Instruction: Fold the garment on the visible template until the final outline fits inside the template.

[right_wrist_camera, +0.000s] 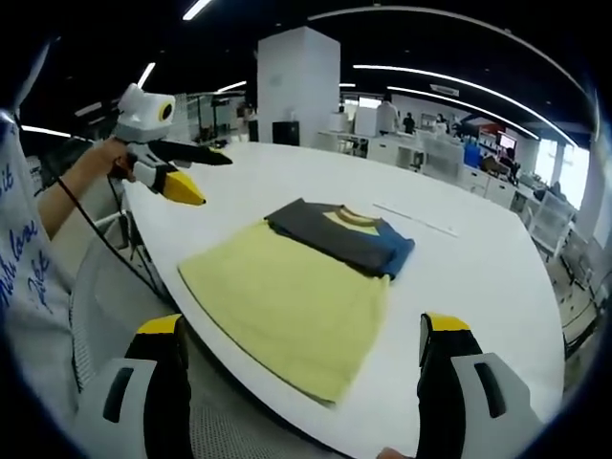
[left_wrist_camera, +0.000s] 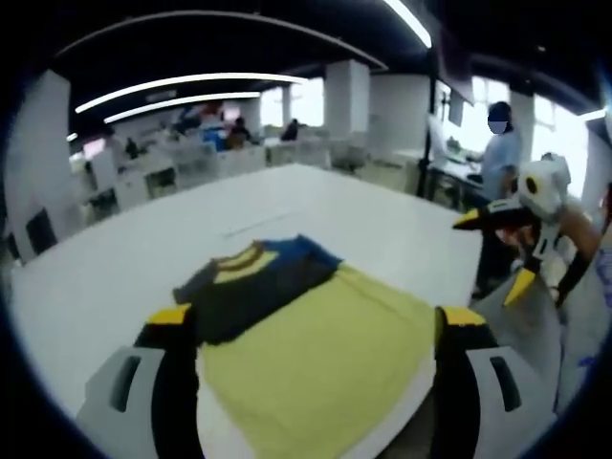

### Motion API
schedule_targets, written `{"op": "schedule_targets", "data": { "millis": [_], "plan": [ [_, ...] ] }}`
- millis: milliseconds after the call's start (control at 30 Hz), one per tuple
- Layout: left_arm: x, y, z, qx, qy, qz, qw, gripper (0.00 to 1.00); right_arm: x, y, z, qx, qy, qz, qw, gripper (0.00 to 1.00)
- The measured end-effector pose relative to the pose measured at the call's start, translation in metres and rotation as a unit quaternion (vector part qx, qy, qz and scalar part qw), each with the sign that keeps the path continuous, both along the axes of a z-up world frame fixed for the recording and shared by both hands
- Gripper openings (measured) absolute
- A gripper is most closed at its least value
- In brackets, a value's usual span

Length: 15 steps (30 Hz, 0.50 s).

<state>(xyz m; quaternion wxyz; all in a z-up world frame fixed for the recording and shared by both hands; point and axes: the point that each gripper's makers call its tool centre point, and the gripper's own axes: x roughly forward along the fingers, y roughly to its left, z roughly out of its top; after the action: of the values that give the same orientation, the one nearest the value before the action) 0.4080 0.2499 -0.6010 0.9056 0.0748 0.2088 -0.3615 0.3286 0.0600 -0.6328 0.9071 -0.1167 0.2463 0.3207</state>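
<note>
A folded garment (left_wrist_camera: 256, 280), dark grey and blue with a yellow collar, lies on the white table (left_wrist_camera: 287, 196). It overlaps the far edge of a flat yellow template sheet (left_wrist_camera: 330, 368). My left gripper (left_wrist_camera: 317, 320) hangs open above the near part of the sheet, holding nothing. My right gripper (left_wrist_camera: 497, 251) is held open in the air off the table's right edge. In the right gripper view the garment (right_wrist_camera: 339, 234) rests at the far end of the sheet (right_wrist_camera: 287, 296). There my right gripper (right_wrist_camera: 303, 330) stands open and the left gripper (right_wrist_camera: 203, 177) hovers open at the left.
A person (left_wrist_camera: 497, 143) stands beyond the table's right side. A thin strip (right_wrist_camera: 416, 220) lies on the table behind the garment. A mesh chair (right_wrist_camera: 105, 287) sits by the near table edge. Desks, chairs and a white pillar (right_wrist_camera: 296, 81) fill the background.
</note>
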Motion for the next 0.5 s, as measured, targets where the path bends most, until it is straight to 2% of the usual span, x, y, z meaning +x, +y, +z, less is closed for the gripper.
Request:
{"op": "schedule_targets", "data": {
  "millis": [500],
  "plan": [
    [-0.021, 0.015, 0.004, -0.007, 0.0, 0.013, 0.9999, 1.0, 0.001, 0.003, 0.006, -0.001, -0.007, 0.004, 1.0, 1.0]
  ]
}}
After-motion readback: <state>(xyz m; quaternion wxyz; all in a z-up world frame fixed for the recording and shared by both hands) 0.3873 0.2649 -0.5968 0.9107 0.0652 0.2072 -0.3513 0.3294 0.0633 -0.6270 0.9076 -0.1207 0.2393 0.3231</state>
